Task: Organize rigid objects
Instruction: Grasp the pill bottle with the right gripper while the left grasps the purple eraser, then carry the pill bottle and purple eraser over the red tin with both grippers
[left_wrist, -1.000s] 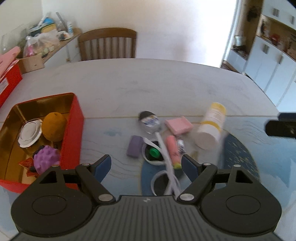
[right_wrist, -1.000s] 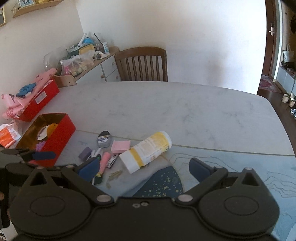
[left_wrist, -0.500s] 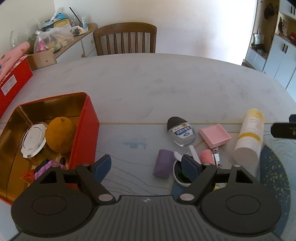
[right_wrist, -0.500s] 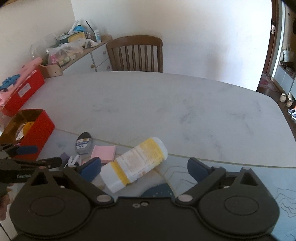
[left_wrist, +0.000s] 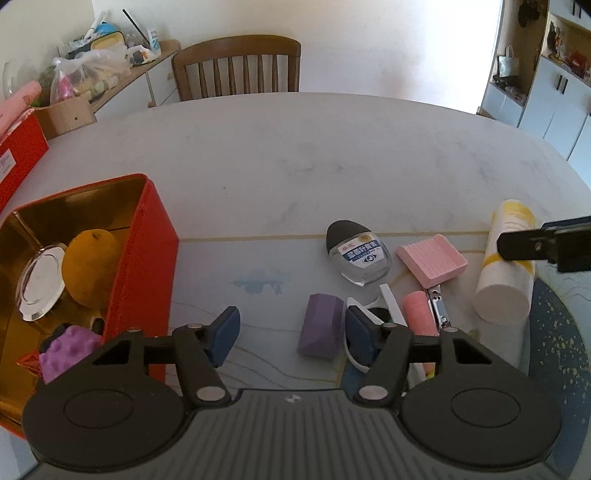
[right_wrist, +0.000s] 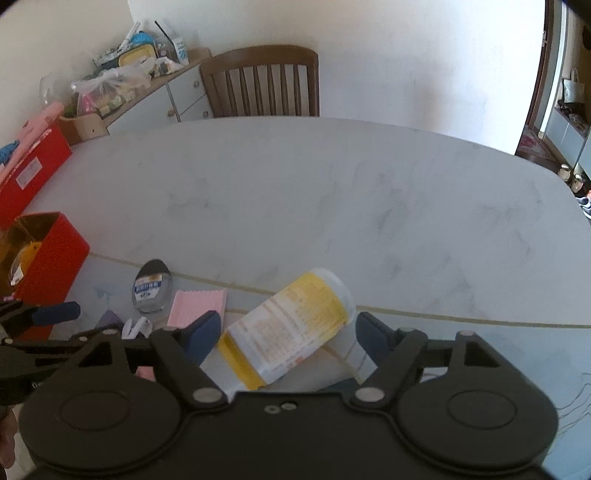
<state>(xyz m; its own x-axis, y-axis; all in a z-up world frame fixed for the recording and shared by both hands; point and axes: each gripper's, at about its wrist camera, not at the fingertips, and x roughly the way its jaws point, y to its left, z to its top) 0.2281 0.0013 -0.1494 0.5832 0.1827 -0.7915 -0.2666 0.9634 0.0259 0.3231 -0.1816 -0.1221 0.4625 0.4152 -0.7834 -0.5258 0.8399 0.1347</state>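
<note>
The pale marble table (left_wrist: 295, 155) fills both views, with a wooden chair (left_wrist: 236, 66) at 12 o'clock behind its far edge. A patterned mat (left_wrist: 554, 332) covers the near half of the table.

At 9 o'clock in the left wrist view sits a red tin (left_wrist: 147, 258) with a gold inside. It holds an orange fruit (left_wrist: 88, 266), a round silver lid (left_wrist: 37, 280) and a bumpy purple ball (left_wrist: 66, 350).

The white and yellow bottle (right_wrist: 291, 328) lies on its side on the mat. In the right wrist view it lies between the 2 fingers of the right claw (right_wrist: 284, 336), which are spread wide on either side of it; I cannot tell if the pads touch it. In the left wrist view the same bottle (left_wrist: 506, 266) is at 3 o'clock, with 1 finger of the right claw crossing in front of it.

The left claw (left_wrist: 288, 332) is spread and holds nothing. Just beside its right finger, at about 5 o'clock, lies a purple block (left_wrist: 319, 330).

Past that, toward 2 o'clock, lie a clear flat bottle with a dark cap (left_wrist: 354, 254), a pink ridged block (left_wrist: 432, 258), a pink tube (left_wrist: 417, 314) and a metal nail clipper (left_wrist: 437, 302), all close together. A white plastic piece (left_wrist: 391, 302) lies between the purple block and the pink tube.
</note>
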